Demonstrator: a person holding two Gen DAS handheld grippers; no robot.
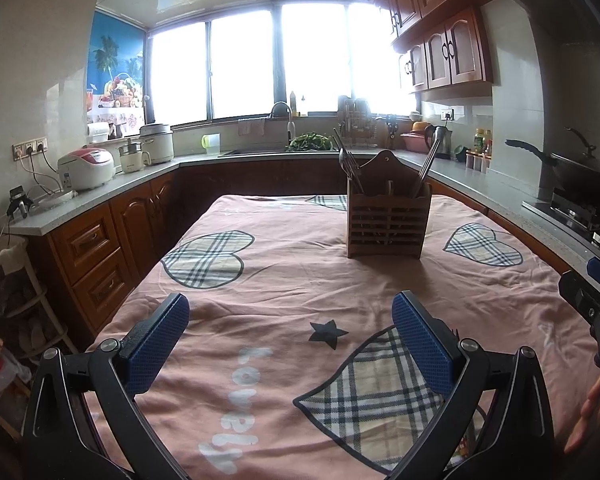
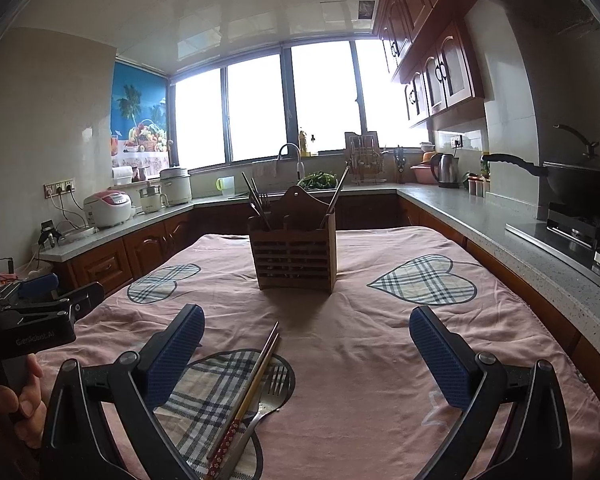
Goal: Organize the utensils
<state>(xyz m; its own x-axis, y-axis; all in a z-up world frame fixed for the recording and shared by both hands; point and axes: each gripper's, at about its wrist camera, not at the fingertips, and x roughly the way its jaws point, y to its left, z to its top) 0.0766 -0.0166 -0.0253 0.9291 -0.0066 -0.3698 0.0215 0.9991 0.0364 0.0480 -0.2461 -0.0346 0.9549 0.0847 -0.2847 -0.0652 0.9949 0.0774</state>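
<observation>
A wooden slatted utensil holder (image 1: 388,220) stands on the pink tablecloth, holding forks and spoons on its left and chopsticks on its right; it also shows in the right wrist view (image 2: 294,258). A pair of chopsticks (image 2: 248,392), a metal fork (image 2: 260,408) and a spoon (image 2: 266,410) lie on the cloth between my right gripper's fingers, nearer the left one. My right gripper (image 2: 306,352) is open and empty above them. My left gripper (image 1: 290,340) is open and empty over bare cloth, well short of the holder.
The table with the pink heart-patterned cloth (image 1: 280,280) is ringed by kitchen counters. Rice cookers (image 1: 86,168) stand at left, a sink (image 1: 260,152) at the back, a kettle (image 1: 440,140) and wok (image 1: 580,176) at right. The other gripper (image 2: 40,312) shows at left.
</observation>
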